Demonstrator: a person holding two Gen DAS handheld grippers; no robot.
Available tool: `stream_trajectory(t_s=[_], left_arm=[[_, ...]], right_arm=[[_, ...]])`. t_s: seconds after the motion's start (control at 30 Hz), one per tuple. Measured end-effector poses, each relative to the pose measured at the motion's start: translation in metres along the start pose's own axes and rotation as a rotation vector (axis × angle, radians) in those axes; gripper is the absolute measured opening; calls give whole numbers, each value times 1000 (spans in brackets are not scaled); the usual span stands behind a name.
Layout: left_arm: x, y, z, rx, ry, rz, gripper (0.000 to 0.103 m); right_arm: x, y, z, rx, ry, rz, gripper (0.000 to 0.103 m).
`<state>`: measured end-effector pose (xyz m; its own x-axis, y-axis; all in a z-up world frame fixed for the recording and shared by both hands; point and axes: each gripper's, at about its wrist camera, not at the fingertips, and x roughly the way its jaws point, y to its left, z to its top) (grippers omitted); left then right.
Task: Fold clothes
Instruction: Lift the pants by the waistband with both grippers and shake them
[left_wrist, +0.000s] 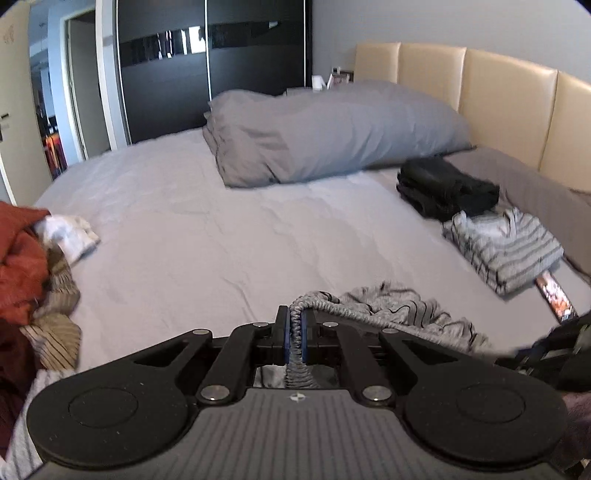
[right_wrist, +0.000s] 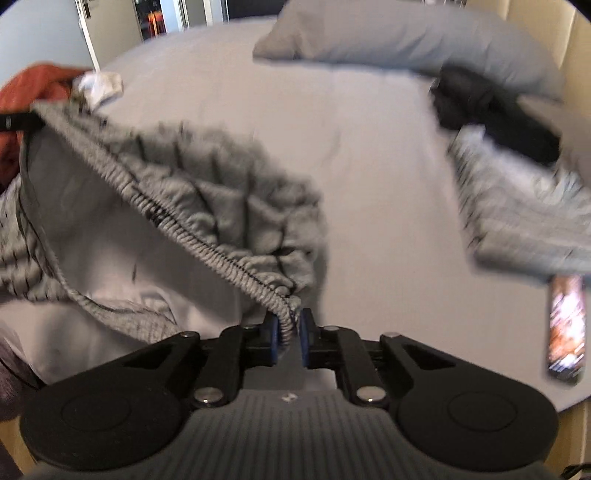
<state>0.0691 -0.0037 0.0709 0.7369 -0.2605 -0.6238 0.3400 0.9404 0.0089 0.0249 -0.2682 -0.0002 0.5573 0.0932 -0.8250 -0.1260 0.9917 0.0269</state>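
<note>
A grey striped garment with an elastic waistband (left_wrist: 399, 306) hangs between both grippers above the bed. My left gripper (left_wrist: 294, 325) is shut on one end of the waistband. My right gripper (right_wrist: 288, 325) is shut on the other end of the same waistband (right_wrist: 207, 236), which stretches up and to the left toward the left gripper's finger (right_wrist: 14, 122). The rest of the garment sags below the band. The right gripper also shows at the right edge of the left wrist view (left_wrist: 554, 350).
A pile of unfolded clothes, red and beige, (left_wrist: 33, 280) lies at the left. Folded striped (left_wrist: 506, 247) and black (left_wrist: 443, 188) clothes sit at the right. A phone (right_wrist: 565, 328) lies near them. A grey pillow (left_wrist: 325, 133) lies by the headboard.
</note>
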Motion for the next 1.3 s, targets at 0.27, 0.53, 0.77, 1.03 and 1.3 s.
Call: stream_trajectory(t_s=[0.27,0.53,0.77,1.03,1.3], left_arm=[[-70,-3,100,164,-183,61,4],[-178,-8,224,257,-406,149,4],[-270,1,312,189,-611,267,4],[-275,11,329,241,-458,283,4],[-128,25,216,311,-2,157,4]], right_arm=[[-108,-4,110,-170,-240,-135,9],[-240,14,234,-285,-509,-316,8],[-383,49,307,-272,-858,-440,9],[-427,74,323,-362,-744,-345,9],[-255,53,258,-430,-278,-157,9]])
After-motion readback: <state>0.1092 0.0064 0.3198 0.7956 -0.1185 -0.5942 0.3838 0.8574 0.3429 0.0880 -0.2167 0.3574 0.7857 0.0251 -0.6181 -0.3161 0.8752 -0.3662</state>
